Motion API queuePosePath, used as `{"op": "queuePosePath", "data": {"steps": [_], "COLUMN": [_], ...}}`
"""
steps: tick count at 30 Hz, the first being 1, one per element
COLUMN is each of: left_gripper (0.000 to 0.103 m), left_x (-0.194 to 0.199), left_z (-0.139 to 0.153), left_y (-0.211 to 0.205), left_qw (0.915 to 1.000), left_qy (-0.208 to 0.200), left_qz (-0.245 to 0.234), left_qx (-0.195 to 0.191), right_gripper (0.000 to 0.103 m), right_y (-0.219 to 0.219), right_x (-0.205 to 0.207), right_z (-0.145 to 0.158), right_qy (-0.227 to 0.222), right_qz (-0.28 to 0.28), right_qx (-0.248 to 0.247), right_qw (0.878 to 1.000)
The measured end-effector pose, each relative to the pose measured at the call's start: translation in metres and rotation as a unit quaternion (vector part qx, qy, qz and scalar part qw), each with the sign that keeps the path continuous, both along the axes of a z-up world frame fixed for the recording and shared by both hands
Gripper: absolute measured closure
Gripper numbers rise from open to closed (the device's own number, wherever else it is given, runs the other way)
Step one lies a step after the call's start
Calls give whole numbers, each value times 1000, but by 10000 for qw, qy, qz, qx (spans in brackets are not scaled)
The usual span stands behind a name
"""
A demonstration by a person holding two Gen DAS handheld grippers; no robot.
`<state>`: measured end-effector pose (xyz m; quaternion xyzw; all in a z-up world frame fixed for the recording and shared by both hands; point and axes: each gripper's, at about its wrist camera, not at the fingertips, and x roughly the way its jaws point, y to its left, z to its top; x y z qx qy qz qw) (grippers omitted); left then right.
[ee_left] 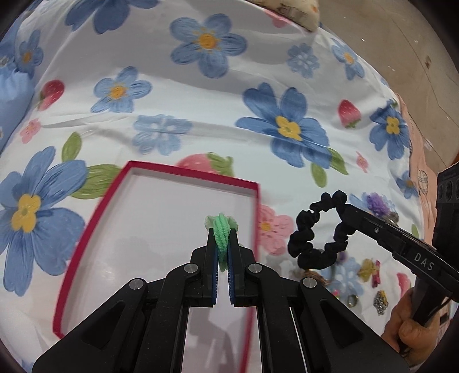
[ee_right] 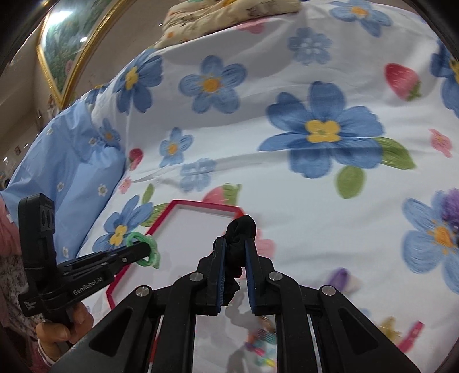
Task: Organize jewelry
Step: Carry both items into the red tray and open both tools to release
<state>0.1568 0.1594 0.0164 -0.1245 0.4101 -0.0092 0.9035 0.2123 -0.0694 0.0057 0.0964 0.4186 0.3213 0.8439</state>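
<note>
My left gripper (ee_left: 222,233) is shut on a green hair tie (ee_left: 221,229), held above the right part of a red-rimmed tray (ee_left: 86,229) with a white floor. The right wrist view shows the same gripper (ee_right: 146,248) and green hair tie (ee_right: 143,249) at the left, over the tray (ee_right: 169,212). My right gripper (ee_right: 235,242) is shut on a black scrunchie (ee_right: 239,229). In the left wrist view that black scrunchie (ee_left: 309,226) hangs as a loop from the right gripper (ee_left: 348,211), just right of the tray.
Everything lies on a bed sheet (ee_left: 200,86) printed with blue flowers and strawberries. Small hair accessories are scattered at the lower right (ee_left: 370,271), among them a purple pompom (ee_left: 375,202). A light blue pillow (ee_right: 66,160) lies left, a patterned cushion (ee_right: 218,17) at the far side.
</note>
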Motion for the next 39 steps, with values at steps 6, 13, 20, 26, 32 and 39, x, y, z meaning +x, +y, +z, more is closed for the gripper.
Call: {"op": "queuePosePath", "data": {"steps": [6,13,20,26,32,39], "left_gripper": [99,99,99,88,63,52], "left_x": [14,45,72,77,73,62], "left_z": [-10,-33,-65,-80,-78,-66], "left_y": [33,61,72,74,76,79], "left_qw": [9997,9987,9962,9942,9940,9945], "left_qy": [63,313,719,928,898,782], "left_qz": [216,354,436,502,617,694], "left_qx": [-67,-195,-215,-186,-47,-26], "right_gripper": [91,91,90,86,78,64], "right_y": [44,91,119,124,122,115], "right_x": [10,30,49,55,59,56], "right_z": [-6,-25,-55,-68,-76,-65], "right_qy": [58,193,434,510,653,554], "right_qz": [317,584,738,820,794,716], "right_qx": [75,-17,-341,-542,-520,-342], "right_qw": [9995,9981,9957,9939,9933,9953]}}
